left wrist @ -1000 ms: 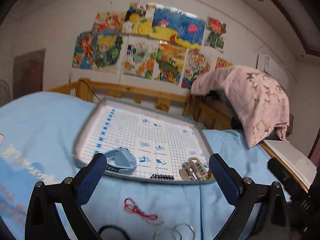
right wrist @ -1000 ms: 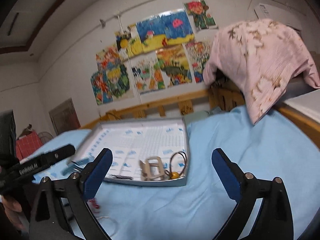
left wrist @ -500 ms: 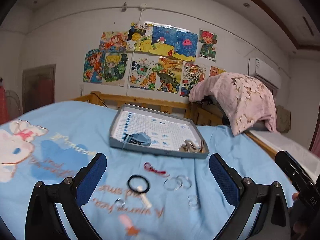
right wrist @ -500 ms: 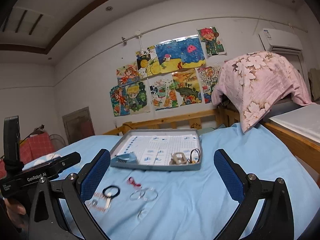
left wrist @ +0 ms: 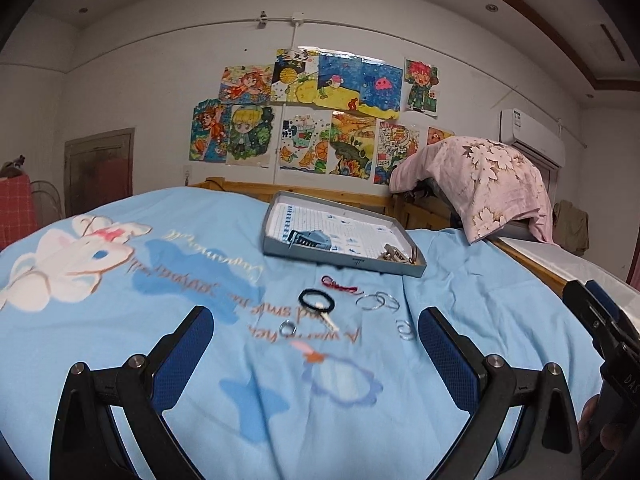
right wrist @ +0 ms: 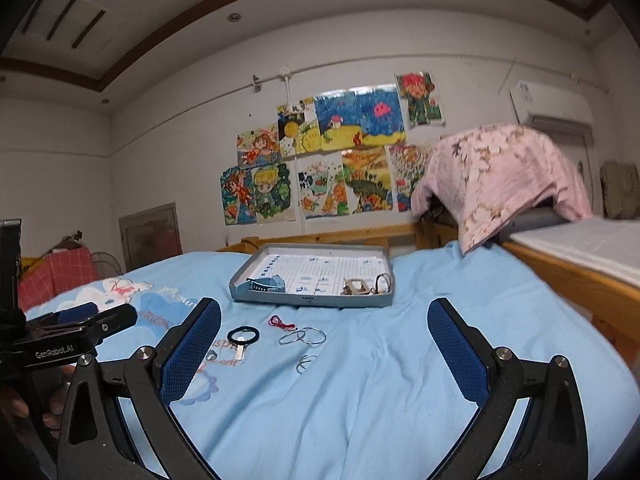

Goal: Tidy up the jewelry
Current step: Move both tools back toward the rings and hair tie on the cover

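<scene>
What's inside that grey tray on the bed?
In the tray: a blue clip at left, a beige clip and a dark ring at right, on gridded paper. Anything under them is hidden.

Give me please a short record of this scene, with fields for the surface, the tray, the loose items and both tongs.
surface: blue bedsheet
tray: grey tray, at the far side of the bed
in tray: blue hair clip, beige clip
loose on sheet: black hair tie, red cord, large silver rings, small silver ring
left tongs: open, empty
right tongs: open, empty
</scene>
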Motion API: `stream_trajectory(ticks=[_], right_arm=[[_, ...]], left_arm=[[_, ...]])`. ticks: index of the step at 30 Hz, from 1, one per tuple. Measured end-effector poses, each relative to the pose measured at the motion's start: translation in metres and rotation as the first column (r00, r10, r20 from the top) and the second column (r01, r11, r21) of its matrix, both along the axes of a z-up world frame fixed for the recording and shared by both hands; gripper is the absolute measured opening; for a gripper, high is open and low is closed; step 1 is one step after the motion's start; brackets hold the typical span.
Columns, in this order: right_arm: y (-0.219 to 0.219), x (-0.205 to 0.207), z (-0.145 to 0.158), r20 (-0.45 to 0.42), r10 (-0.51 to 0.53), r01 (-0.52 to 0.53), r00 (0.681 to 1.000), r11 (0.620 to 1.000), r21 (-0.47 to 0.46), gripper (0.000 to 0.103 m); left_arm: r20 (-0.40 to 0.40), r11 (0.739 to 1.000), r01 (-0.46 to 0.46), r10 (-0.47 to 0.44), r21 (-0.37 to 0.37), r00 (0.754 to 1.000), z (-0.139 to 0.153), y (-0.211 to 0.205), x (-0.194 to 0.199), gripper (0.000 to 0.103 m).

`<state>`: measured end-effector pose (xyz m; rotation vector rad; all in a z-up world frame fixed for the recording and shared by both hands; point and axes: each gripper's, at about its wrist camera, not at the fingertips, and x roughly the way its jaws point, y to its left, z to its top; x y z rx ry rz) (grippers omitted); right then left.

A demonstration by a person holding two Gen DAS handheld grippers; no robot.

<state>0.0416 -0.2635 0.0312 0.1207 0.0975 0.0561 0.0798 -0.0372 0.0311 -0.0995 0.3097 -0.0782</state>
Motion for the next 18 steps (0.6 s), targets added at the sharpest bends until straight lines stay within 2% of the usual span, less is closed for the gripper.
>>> stream_trajectory(ticks=[3, 6, 9, 18], right_arm=[[0.005, -0.015, 0.002, 0.031, -0.002, 0.003, 1.000, 1.000, -0.012, 0.102], [0.009, -0.025, -0.006, -0.020, 0.017, -0.016, 1.000, 0.999, 0.037, 0.102], [0.016, -0.032, -0.008, -0.025, 0.004, -0.004, 1.000, 1.000, 0.007, 0.102], [0.020, -0.031, -0.008, -0.035, 0.004, -0.005, 0.999, 1.000, -0.011, 0.102]], left_arm=[[0.003, 1.000, -0.015, 0.015, -0.019, 1.000, -0.002, 0.008, -0.013, 0.103], [0.005, 0.999, -0.028, 0.028, -0.027, 1.000, -0.006, 0.016, -0.026, 0.103], [-0.001, 0.999, -0.033, 0.033, -0.018, 0.999, -0.011, 0.020, -0.034, 0.103], [-0.059, 0.999, -0.047, 0.047, -0.011, 0.997, -0.020, 0.027, -0.024, 0.103]])
